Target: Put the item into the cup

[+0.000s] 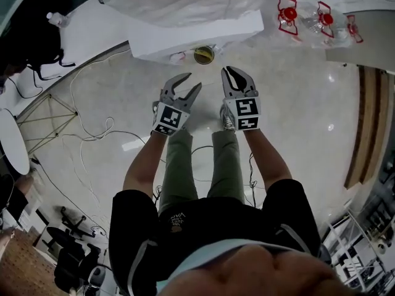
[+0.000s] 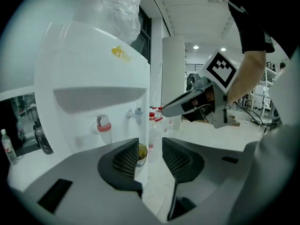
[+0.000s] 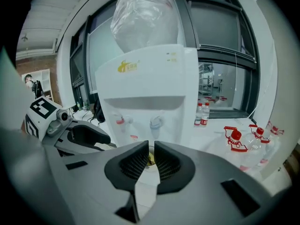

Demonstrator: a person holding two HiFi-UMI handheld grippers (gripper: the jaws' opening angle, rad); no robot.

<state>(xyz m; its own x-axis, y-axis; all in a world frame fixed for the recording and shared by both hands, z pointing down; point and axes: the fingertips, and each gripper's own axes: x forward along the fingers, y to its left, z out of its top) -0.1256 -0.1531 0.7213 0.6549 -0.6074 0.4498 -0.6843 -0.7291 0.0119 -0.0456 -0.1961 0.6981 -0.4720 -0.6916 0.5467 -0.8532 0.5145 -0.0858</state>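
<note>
A small cup [image 1: 204, 55] with something yellow in it stands under the taps of a white water dispenser [image 1: 197, 32]. In the head view my left gripper [image 1: 186, 88] hangs open a little short of the cup and to its left. My right gripper [image 1: 239, 78] is level with it on the right, fingers together. In the left gripper view the jaws [image 2: 150, 146] stand apart with nothing between them, and the cup [image 2: 142, 152] shows through the gap. The right gripper view has its jaws [image 3: 151, 149] almost touching and empty, with the cup [image 3: 150, 159] just beyond.
The dispenser has a red tap [image 3: 120, 121] and a blue tap [image 3: 156, 123], with a plastic-wrapped bottle [image 3: 145, 18] on top. Red-capped bottles [image 1: 321, 20] lie on the floor at right. Cables [image 1: 92, 128] trail over the floor at left. My legs [image 1: 197, 165] are below.
</note>
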